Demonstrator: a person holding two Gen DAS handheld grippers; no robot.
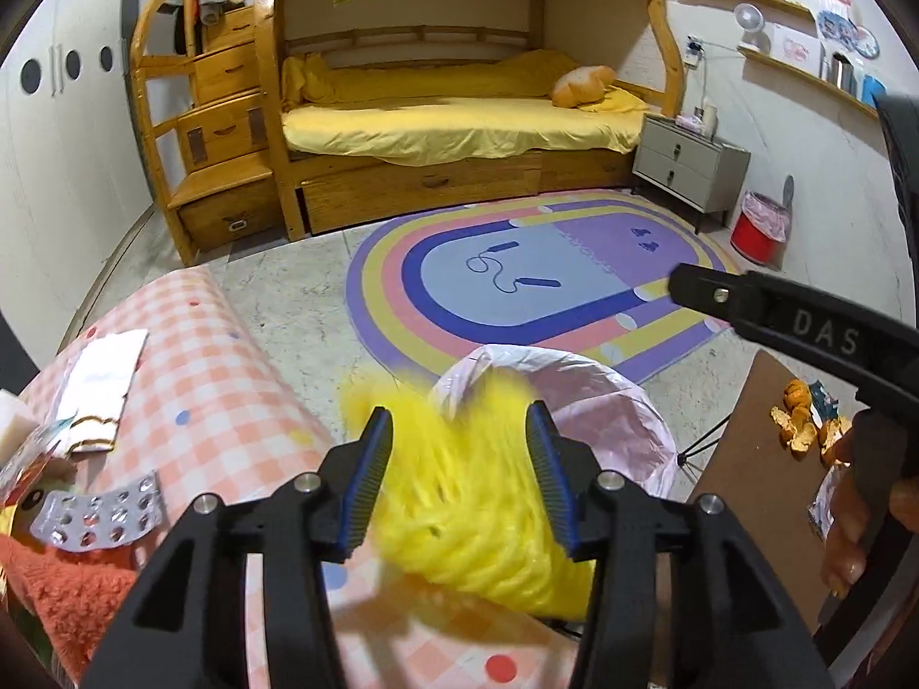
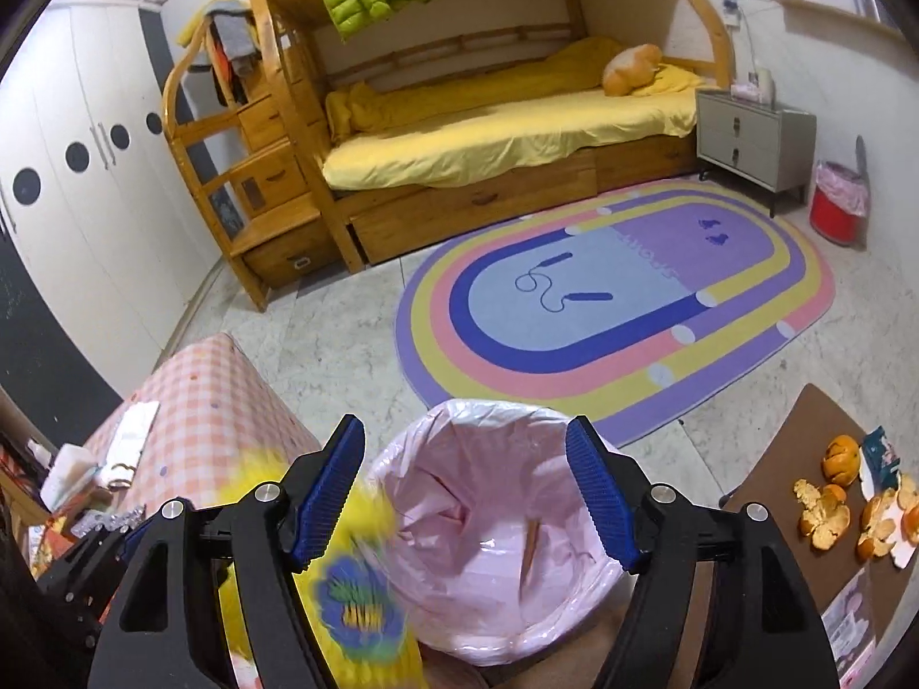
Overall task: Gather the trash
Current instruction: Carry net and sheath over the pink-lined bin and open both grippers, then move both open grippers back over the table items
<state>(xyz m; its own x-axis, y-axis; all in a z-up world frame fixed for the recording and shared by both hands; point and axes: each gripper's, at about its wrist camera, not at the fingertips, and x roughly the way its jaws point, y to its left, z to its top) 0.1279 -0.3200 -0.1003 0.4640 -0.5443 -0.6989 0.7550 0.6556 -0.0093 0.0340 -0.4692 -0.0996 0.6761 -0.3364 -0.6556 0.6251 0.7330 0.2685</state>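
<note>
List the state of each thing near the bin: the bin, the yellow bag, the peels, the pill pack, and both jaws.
Pink-lined bin: open, nearly empty.
Yellow bag: blurred, between the open jaws, at the bin's rim.
Orange peels: lying on the brown table.
Pill pack: emptied, on the checked table.
Left gripper: jaws open.
Right gripper: jaws open, over the bin.

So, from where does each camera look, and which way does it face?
Left wrist: sits on the left gripper, looks down at a blurred yellow bag between its open jaws, bin beyond; right gripper and a hand show at right.
Right wrist: sits on the right gripper, looks down into the bin; jaws open and empty.
Both share the bin, yellow bag, rug, bed and orange peels.
</note>
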